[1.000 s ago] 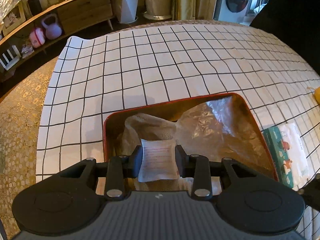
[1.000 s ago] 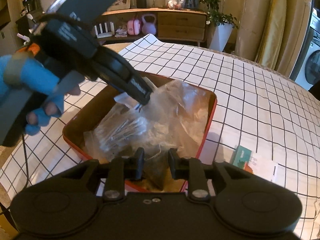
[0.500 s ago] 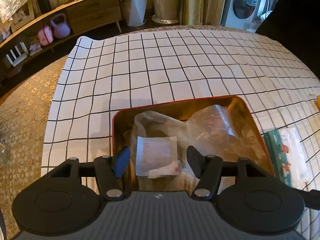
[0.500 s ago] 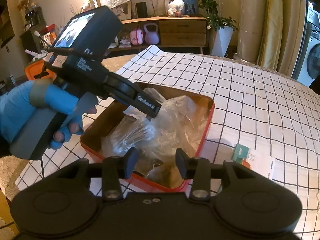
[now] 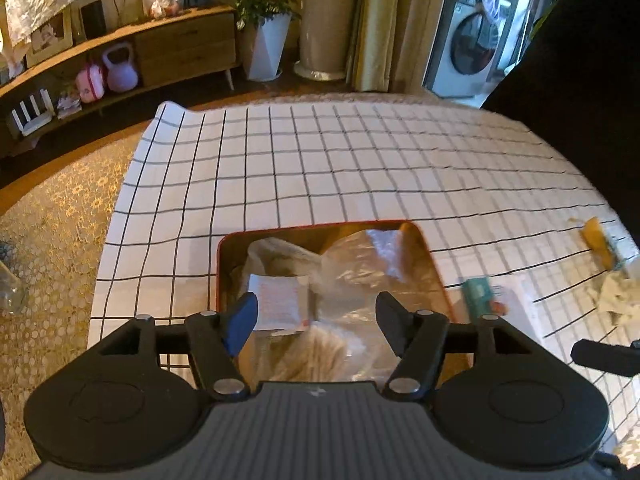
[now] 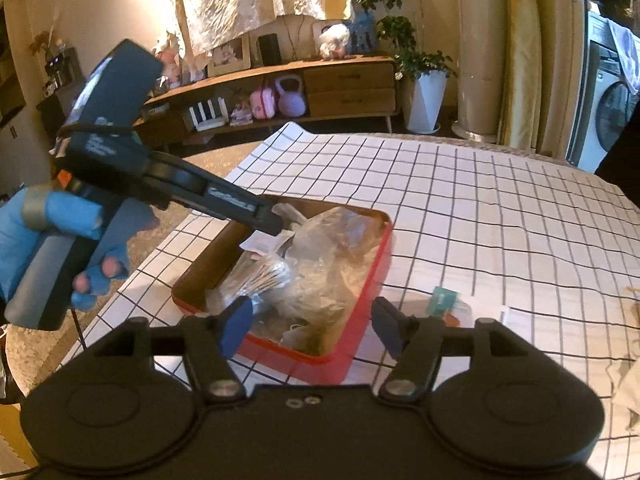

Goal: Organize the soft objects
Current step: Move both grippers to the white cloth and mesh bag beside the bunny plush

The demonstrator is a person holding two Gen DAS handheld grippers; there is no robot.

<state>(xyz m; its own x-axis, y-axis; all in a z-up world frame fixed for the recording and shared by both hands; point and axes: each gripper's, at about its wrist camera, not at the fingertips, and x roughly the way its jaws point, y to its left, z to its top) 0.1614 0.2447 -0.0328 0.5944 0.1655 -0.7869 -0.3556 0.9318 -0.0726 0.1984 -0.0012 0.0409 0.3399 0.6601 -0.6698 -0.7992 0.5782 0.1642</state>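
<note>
Red-rimmed tin [image 5: 219, 268] sits lower centre of left wrist view. Left gripper [image 5: 316, 316] jaws now apart & opening; a sec ago they pinched the white packet [image 5: 280, 304], which now lies loose in the tin w/ clear bags [image 5: 360, 264]. Drop looks done.

Right wrist view: right gripper [image 6: 312, 326] jaws also opening, nothing between. Only here: blue-gloved hand [image 6: 52, 236] at left. Teal pack [image 6: 442, 300] still outside on the checked cloth [image 6: 500, 216], prob next.
</note>
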